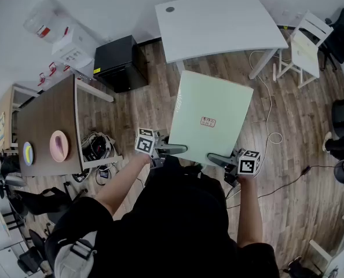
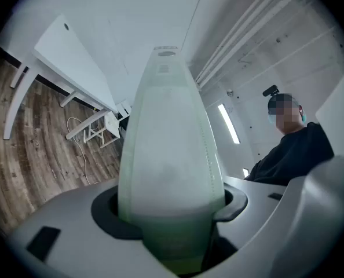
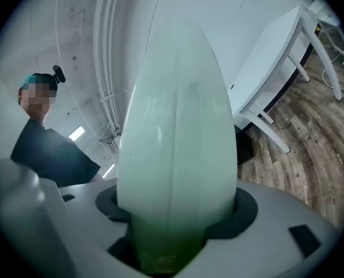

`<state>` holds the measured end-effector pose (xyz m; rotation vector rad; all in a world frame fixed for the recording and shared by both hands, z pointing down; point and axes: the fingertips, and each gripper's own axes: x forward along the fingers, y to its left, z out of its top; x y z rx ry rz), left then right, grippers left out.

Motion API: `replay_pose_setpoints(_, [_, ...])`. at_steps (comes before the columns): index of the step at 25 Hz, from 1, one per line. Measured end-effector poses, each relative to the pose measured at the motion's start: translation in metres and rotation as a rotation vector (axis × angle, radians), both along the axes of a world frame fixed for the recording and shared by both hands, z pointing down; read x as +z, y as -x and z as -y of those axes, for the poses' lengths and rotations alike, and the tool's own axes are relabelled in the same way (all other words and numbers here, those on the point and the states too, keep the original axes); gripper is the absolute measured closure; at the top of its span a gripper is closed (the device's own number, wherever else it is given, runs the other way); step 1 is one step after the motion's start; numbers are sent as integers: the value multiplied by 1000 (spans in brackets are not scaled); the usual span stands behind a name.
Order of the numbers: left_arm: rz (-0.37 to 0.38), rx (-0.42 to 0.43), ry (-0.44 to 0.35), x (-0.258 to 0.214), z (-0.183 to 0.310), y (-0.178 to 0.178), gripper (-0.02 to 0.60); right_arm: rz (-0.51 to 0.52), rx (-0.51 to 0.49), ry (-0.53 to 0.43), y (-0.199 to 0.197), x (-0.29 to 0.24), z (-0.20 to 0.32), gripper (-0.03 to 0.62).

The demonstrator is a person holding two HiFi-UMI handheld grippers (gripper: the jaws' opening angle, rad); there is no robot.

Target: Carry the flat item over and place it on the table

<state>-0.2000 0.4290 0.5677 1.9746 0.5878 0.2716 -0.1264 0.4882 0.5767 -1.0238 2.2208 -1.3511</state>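
In the head view you hold the board (image 1: 212,117) out in front of you, flat above the floor (image 1: 137,106). The left gripper (image 1: 173,149) pinches its near edge towards one corner and the right gripper (image 1: 219,158) pinches it towards the other. The white tabletop (image 1: 218,22) lies just past the board's far edge. To carry it well, I judge you should move both grippers forward together at one height, so the board does not twist in the jaws. Bring the far edge over the tabletop's rim before you lower it. The left gripper view shows what the head view cannot: the board's edge fills the gap, and the jaws stand wide and press on both its faces. The tabletop is off to the left there. The right gripper view shows the same clamp on its side, with the tabletop at the right. Only the head view shows the small label (image 1: 208,121) on the board's top face and how the board lines up with the tabletop.
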Motion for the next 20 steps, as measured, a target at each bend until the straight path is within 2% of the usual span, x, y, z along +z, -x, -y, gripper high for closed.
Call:
replay_pose_setpoints(4, [-10, 10, -11, -2, 2, 13, 293, 1, 13, -17, 13, -2, 1, 261])
replay_pose_setpoints(9, [-26, -14, -14, -8, 3, 19, 293, 56, 42, -71, 13, -15, 6, 261])
replay_pose_setpoints(13, [-24, -21, -41, -10, 5, 16, 292, 8, -12, -61, 14, -10, 8, 260])
replay_pose_setpoints(20, [0, -20, -12, 0, 19, 3, 292, 50, 13, -29, 0, -1, 22, 260])
